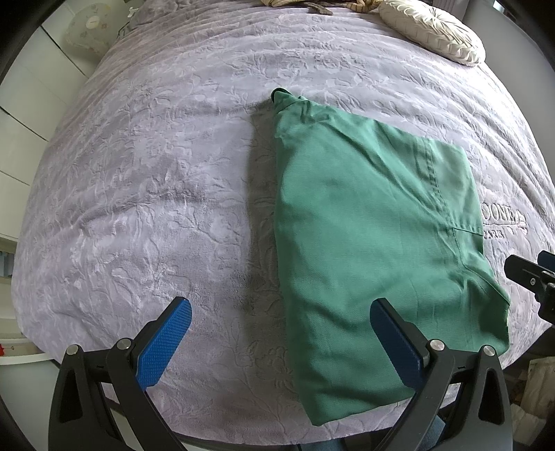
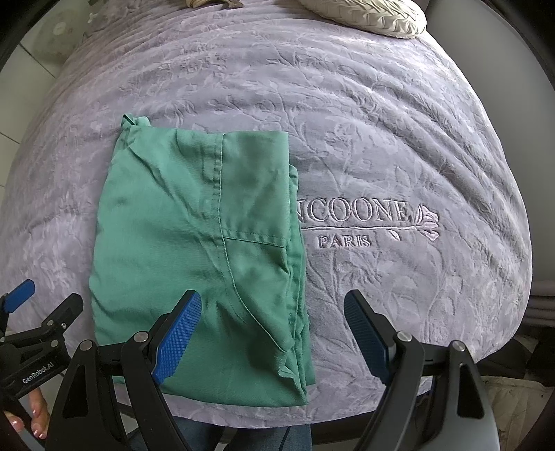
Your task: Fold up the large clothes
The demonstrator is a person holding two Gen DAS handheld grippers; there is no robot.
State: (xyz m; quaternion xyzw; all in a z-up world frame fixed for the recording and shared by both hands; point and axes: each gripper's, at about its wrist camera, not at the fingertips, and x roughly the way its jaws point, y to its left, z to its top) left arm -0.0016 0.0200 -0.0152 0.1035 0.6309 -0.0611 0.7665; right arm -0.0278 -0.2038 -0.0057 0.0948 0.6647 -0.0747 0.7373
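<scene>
A green garment (image 1: 374, 236) lies folded into a long rectangle on the grey bed cover (image 1: 145, 180), reaching the near edge. It also shows in the right wrist view (image 2: 194, 249), with a seam and stacked layers along its right side. My left gripper (image 1: 281, 312) is open and empty above the garment's near left edge. My right gripper (image 2: 274, 305) is open and empty above the garment's near right edge. The left gripper shows at the left of the right wrist view (image 2: 41, 312). The right gripper shows at the right edge of the left wrist view (image 1: 534, 270).
A cream pleated cushion (image 1: 433, 31) lies at the far right of the bed, also in the right wrist view (image 2: 367, 14). Embroidered lettering (image 2: 357, 222) marks the cover right of the garment. More fabric (image 1: 312, 4) lies at the far edge. White cabinets (image 1: 24, 104) stand left.
</scene>
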